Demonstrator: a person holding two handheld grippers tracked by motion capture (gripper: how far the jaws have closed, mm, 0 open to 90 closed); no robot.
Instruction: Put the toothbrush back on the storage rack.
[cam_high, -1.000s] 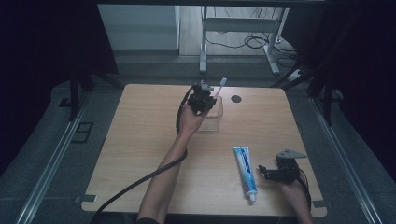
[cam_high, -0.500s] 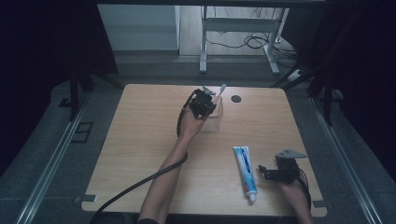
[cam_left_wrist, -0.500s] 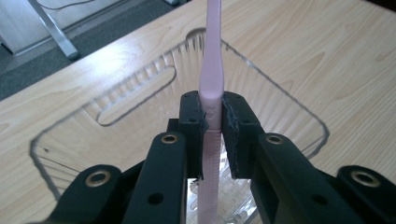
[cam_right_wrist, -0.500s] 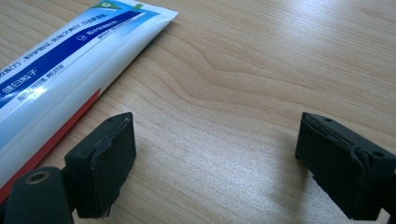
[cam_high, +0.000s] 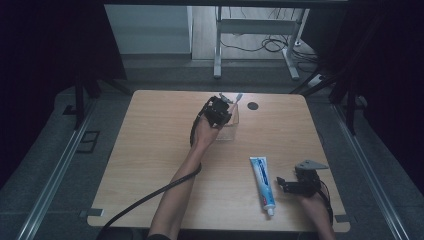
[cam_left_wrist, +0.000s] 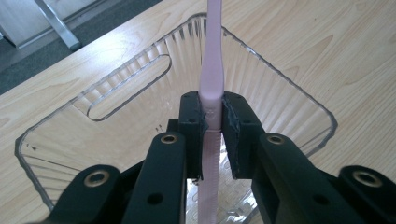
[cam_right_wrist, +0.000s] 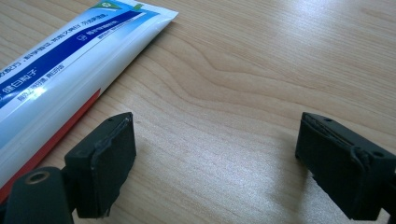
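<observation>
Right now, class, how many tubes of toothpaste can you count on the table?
1. The toothpaste tube lies flat on the table's near right part, just left of the right gripper. No other shows.

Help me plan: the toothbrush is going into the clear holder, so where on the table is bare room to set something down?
The table's whole left half, left of the left gripper, is bare. So is the middle strip between the clear holder and the toothpaste tube. Tube and right gripper crowd the near right corner.
</observation>
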